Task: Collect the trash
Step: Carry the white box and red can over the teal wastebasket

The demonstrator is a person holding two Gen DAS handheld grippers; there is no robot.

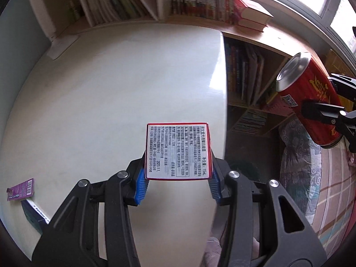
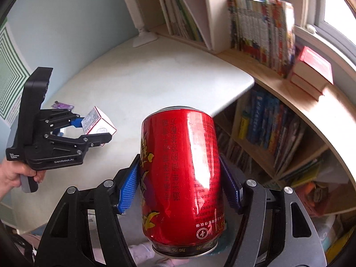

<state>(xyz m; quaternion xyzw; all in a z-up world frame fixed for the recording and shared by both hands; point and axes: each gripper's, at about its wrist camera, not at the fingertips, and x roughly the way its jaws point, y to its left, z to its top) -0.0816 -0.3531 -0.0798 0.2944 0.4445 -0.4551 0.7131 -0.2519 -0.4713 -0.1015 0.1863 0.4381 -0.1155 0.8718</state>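
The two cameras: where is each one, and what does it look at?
Left wrist: sits on the left tool, looking down its fingers at the box it grips, above the table; the right tool with the can shows at the right.
Right wrist: sits on the right tool, looking at the can it grips; a hand holding the left tool shows at the left.
Shared: box, can, table, bookshelves.

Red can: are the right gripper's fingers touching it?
Touching. The right wrist view shows both blue fingers of the right gripper pressed against the red can.
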